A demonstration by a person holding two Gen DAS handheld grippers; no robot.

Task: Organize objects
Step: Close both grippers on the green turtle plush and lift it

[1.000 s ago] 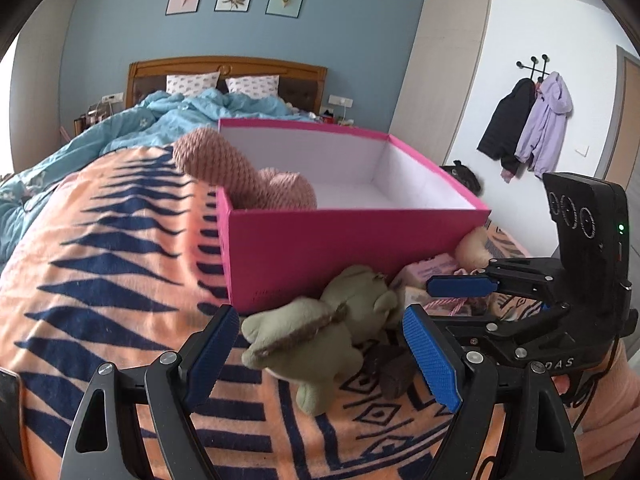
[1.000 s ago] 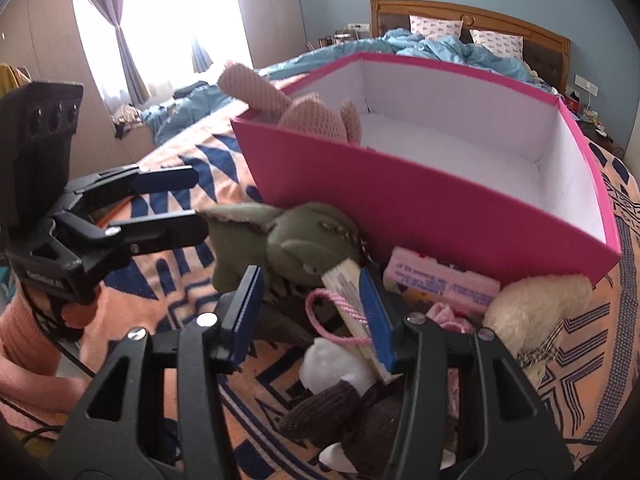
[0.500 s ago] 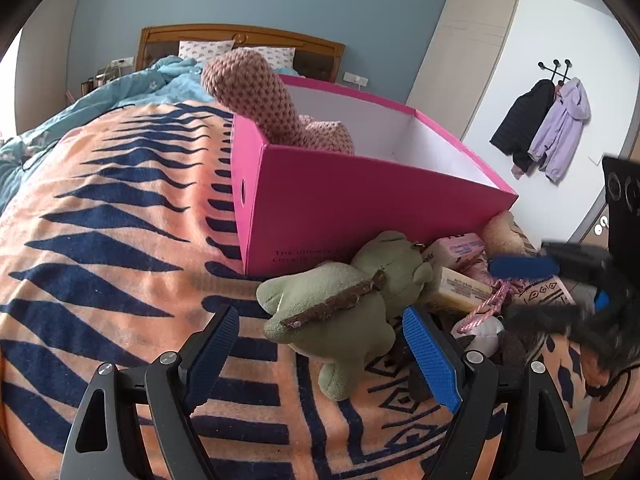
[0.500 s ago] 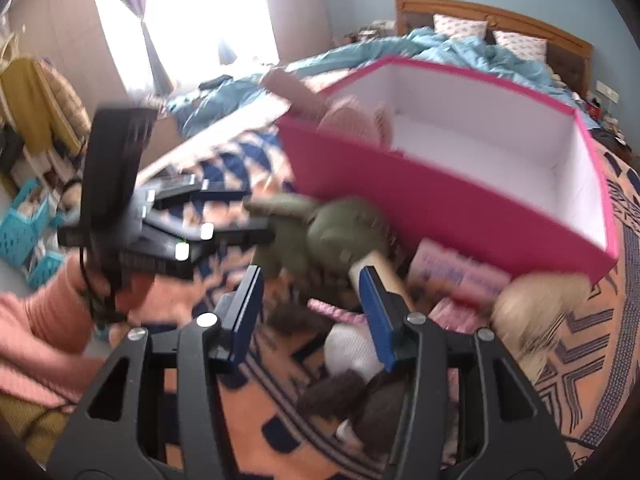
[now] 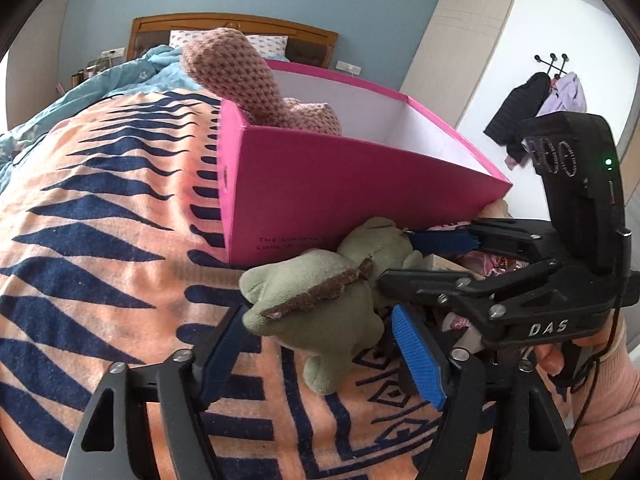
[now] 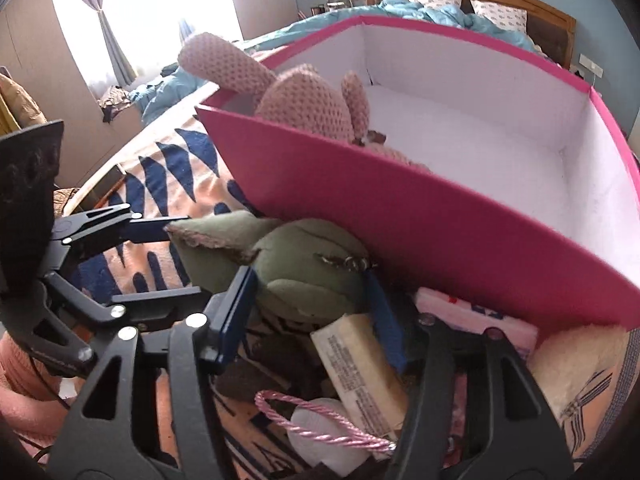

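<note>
A green plush toy [image 5: 320, 304] lies on the orange-and-navy blanket against the front wall of a pink box [image 5: 360, 188]. My left gripper [image 5: 316, 354] is open, with the toy's body between its blue pads. My right gripper [image 6: 312, 312] is open around the toy's head [image 6: 312, 272], coming from the right; it shows in the left wrist view [image 5: 412, 260]. A pink knitted plush [image 6: 304, 100] leans in the box's left corner, one limb over the rim.
Beside the box lie a beige carton [image 6: 360, 372], a pink packet [image 6: 476, 316], a cream plush [image 6: 576, 364], a white item with a pink cord [image 6: 320, 420] and dark brown items. Blue bedding and a headboard [image 5: 236, 32] lie beyond. Coats [image 5: 536, 108] hang on the right wall.
Both grippers have moved in on the green plush: the left now straddles its body, and the right has shifted from the beige carton to the toy's head. Both stay open.
</note>
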